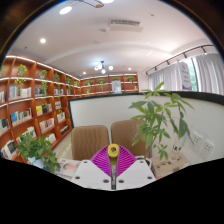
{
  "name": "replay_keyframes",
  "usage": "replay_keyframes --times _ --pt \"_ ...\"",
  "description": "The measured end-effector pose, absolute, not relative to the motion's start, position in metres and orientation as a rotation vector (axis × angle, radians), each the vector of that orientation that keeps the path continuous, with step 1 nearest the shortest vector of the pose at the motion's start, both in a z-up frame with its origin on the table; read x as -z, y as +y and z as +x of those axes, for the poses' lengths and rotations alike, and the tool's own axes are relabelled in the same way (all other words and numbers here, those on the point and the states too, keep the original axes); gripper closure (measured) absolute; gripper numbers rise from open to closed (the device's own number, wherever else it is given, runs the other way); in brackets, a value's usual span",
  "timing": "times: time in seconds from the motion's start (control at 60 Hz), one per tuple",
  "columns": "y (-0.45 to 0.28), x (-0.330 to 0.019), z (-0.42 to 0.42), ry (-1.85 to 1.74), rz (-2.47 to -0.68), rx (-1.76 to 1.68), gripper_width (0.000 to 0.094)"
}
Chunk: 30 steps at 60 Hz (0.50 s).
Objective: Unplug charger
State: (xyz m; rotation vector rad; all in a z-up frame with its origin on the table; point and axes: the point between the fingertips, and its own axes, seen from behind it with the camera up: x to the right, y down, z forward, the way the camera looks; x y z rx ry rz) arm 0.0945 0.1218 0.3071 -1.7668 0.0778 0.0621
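My gripper (113, 153) is raised and looks out across a room. Its two fingers stand together, the magenta pads (100, 160) meeting along a thin seam. A small yellow plug-like piece (113, 150) is pinched at the fingertips, and a thin cord seems to run up from it. No socket or charger body shows. What the yellow piece belongs to is hidden by the fingers.
Wooden bookshelves (35, 100) line the left wall. Two tan chairs (90, 140) stand just beyond the fingers. A tall potted plant (160, 115) stands to the right, a smaller plant (38, 150) to the left. A white ledge (195, 150) runs along the right.
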Motion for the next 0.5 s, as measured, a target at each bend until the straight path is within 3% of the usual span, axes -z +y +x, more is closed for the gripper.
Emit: replay_keyframes --times 0.05,0.133,0.25,0.333,0.5 --pt "0.112 -0.32 0.111 0.089 -1.736 -0.036 0.09" --pt "0.091 -0.313 0.141 0.101 -1.773 0.03 0.09" --pt "0.096 -0.222 0.172 0.116 -1.942 0.075 0.09" --pt "0.079 -0.129 0.166 0.109 -2.087 0.061 0.09" --pt "0.079 -0.033 0.163 0.132 -2.285 -0.082 0.0897"
